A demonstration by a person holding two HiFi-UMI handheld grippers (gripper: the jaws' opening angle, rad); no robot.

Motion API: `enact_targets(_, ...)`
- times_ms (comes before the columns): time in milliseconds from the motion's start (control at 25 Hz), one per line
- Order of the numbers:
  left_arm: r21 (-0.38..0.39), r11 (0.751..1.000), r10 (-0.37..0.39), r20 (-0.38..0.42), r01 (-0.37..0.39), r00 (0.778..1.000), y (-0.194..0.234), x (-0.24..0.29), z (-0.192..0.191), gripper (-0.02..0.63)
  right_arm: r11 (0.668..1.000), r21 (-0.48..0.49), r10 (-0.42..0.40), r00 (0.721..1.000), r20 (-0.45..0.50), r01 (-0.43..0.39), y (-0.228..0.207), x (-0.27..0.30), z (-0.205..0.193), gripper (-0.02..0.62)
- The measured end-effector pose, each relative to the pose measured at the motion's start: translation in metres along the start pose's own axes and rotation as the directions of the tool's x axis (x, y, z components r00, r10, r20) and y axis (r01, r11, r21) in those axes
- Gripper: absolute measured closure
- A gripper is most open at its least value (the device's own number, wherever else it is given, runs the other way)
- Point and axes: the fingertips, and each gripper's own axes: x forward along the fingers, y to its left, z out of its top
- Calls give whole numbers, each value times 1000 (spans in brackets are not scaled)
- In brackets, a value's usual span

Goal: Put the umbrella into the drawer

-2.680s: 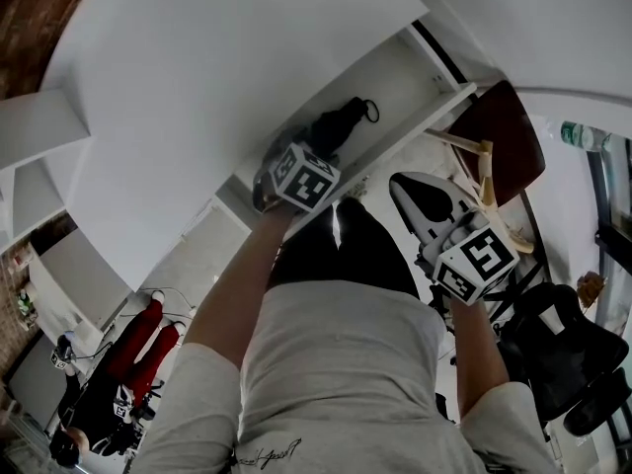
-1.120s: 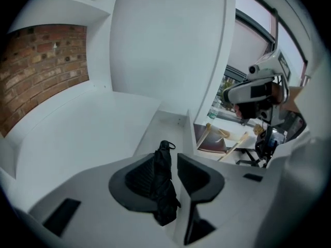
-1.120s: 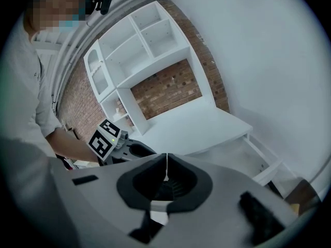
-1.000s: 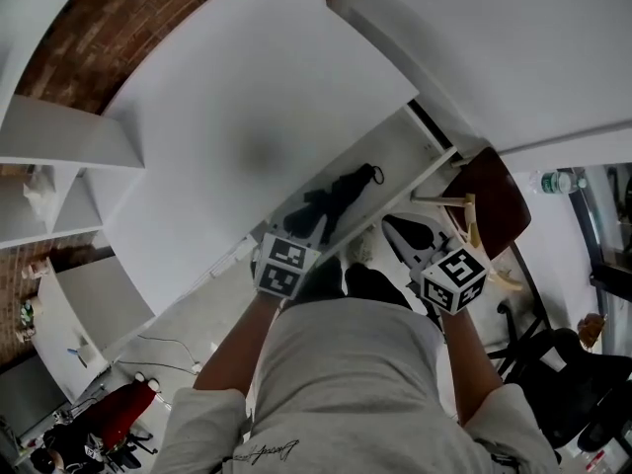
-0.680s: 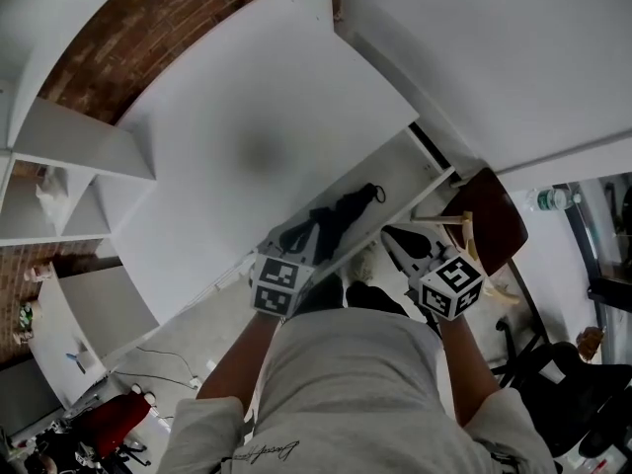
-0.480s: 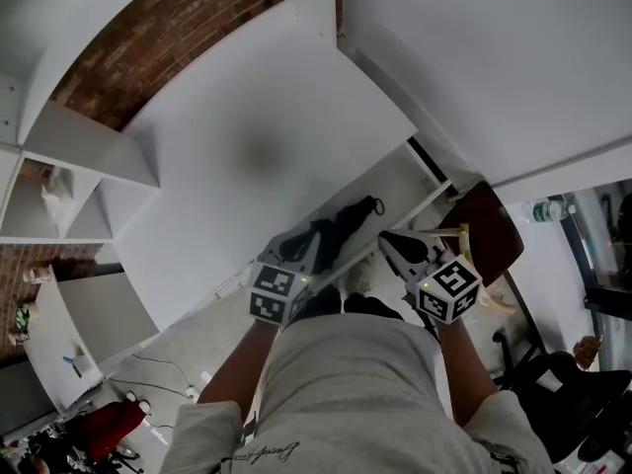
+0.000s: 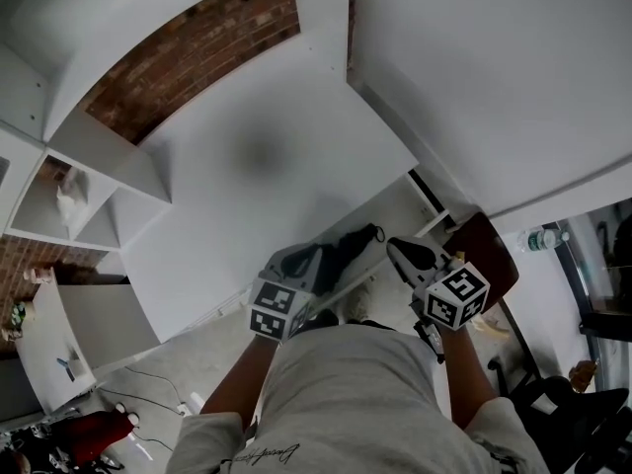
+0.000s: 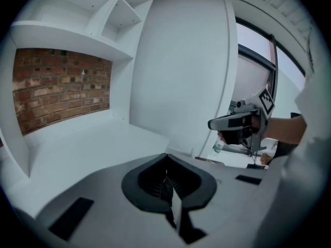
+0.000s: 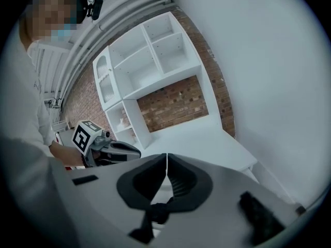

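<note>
The black folded umbrella point(image 7: 355, 242) lies in the open white drawer point(image 7: 415, 197), under the white cabinet top. My left gripper point(image 7: 296, 257) hangs just left of it and above the drawer's front, apart from the umbrella. In the left gripper view the left gripper point(image 8: 166, 161) has its jaws shut with nothing between them. My right gripper point(image 7: 397, 248) hovers right of the umbrella, over the drawer's front edge. The right gripper view shows the right gripper point(image 9: 166, 159) with its jaws meeting and empty. Each gripper view shows the other gripper in the air.
A wide white cabinet top point(image 7: 267, 156) runs behind the drawer, with a brick wall point(image 7: 197, 57) and white open shelves point(image 7: 69, 191) beyond. A brown wooden chair point(image 7: 489, 250) stands right of the drawer, a water bottle point(image 7: 543, 237) past it. A black office chair point(image 7: 592, 433) sits at the lower right.
Both grippers have lifted up and back from the drawer. The left jaws have shut empty. The umbrella stays lying in the drawer.
</note>
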Motion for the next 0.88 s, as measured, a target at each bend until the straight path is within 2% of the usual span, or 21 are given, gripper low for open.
enact_targets(320, 29, 999, 39, 79, -41, 996, -6, -8, 26, 589, 998, -13, 65, 998, -16, -65, 25, 11, 3, 568)
enact_targets(880, 34, 999, 23, 86, -26, 996, -16, -8, 31, 589, 996, -18, 84, 996, -22, -84, 31, 19, 8, 568)
